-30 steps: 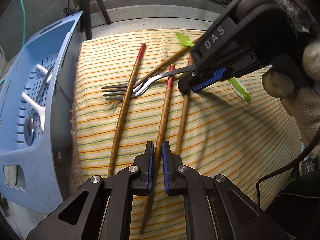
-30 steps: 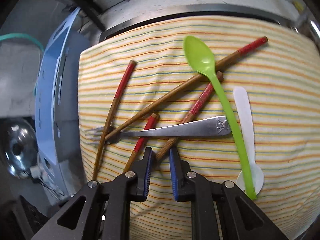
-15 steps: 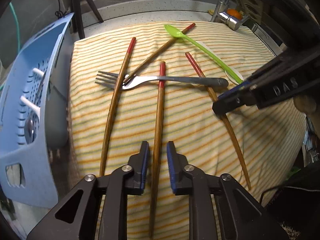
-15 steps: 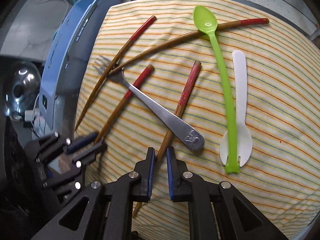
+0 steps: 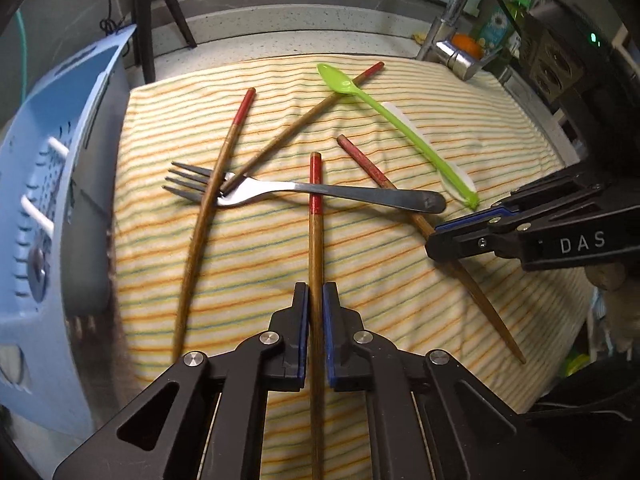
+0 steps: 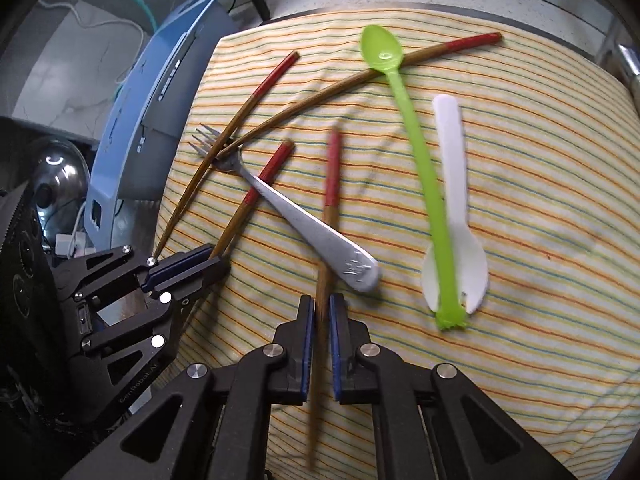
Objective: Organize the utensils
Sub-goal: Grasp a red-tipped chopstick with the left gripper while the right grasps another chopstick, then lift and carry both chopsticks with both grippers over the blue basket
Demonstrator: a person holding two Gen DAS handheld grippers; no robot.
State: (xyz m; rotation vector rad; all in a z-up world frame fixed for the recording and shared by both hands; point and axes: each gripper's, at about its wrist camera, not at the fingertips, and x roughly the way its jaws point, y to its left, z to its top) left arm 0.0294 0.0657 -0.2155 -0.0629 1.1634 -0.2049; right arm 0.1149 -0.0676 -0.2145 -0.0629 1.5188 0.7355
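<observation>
Both clamped: left hand-held gripper (image 5: 316, 304) on one red-tipped chopstick (image 5: 315, 240), right hand-held gripper (image 6: 322, 314) on another chopstick (image 6: 330, 200), both pinned under the fork (image 5: 304, 192) on the striped cloth (image 5: 400, 280), so lifting risks flipping the fork.

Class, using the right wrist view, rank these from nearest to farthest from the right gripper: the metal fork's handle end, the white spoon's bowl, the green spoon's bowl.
1. Metal fork's handle end, just above the right gripper.
2. White spoon's bowl, off to the right.
3. Green spoon's bowl, far up the cloth.
</observation>
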